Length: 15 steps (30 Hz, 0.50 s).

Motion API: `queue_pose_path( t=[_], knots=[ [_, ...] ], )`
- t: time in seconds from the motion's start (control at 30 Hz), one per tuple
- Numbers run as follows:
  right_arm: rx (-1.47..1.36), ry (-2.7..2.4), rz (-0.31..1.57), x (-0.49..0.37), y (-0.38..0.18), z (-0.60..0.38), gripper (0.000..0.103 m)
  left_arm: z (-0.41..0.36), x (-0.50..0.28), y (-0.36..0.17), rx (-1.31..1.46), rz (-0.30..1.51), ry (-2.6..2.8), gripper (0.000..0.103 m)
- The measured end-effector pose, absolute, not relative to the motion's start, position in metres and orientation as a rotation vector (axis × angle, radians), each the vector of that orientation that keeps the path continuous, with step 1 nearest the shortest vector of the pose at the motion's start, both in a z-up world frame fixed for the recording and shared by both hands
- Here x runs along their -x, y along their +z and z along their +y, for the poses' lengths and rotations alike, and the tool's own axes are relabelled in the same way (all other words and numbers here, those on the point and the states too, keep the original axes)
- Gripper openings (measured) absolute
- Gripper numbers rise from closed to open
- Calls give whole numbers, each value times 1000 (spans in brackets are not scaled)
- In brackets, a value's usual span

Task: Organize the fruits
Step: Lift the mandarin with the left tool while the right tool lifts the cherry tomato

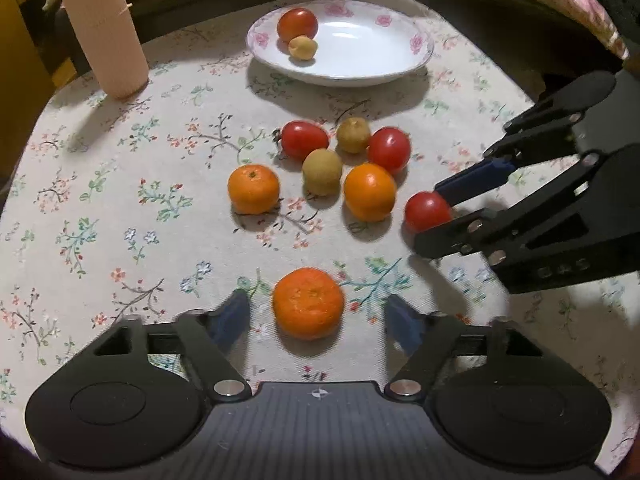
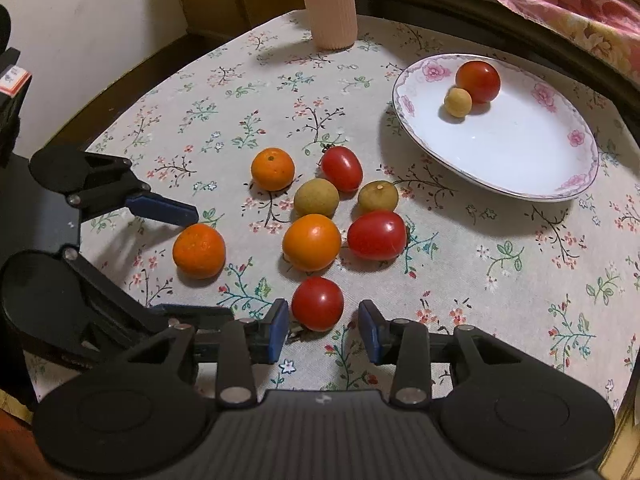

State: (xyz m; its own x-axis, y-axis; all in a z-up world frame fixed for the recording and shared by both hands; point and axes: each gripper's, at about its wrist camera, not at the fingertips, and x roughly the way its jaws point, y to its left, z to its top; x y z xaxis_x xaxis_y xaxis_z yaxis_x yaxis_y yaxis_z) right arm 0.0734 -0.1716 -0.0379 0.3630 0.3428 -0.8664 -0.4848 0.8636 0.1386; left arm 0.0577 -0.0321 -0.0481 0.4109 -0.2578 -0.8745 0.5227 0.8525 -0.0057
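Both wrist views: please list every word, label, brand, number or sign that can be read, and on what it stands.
No text can be read in either view.
White sticker with a red border at the left edge of the right wrist view: it carries marks, too small and blurred to read.
Small round emblem on the body of the left gripper: a sign, no letters.
Plate: pink flower pattern only.

I saw warm, dim indoor light from above; fruit cast soft shadows toward my claws. Glare sat on the plate [image 2: 520,160]. Fisheye bent the edges, corners went dark, fingertips [image 1: 232,316] blurred.
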Motion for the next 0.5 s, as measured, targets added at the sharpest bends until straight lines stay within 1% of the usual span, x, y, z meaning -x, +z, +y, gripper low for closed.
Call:
queue_pose_path(
  t=[0.03, 0.07, 0.13, 0.23, 0.5],
  knots=[
    [149, 533, 1076, -74, -38, -171, 38, -33, -58, -46, -285, 1037, -505, 62],
    [149, 529, 1076, -74, -38, -171, 37, -34, -57, -46, -290, 1036, -503, 58],
    [151, 528, 1074, -73, -38, -171, 34, -34, -57, -45, -294, 1036, -497, 57],
    [153, 534, 1068, -73, -37, -170, 29, -33, -58, -44, -292, 1038, -482, 44],
    [165, 510, 1059, -75, -35, -171, 29, -39, -58, -41, -300, 1039, -506, 43]
  ],
)
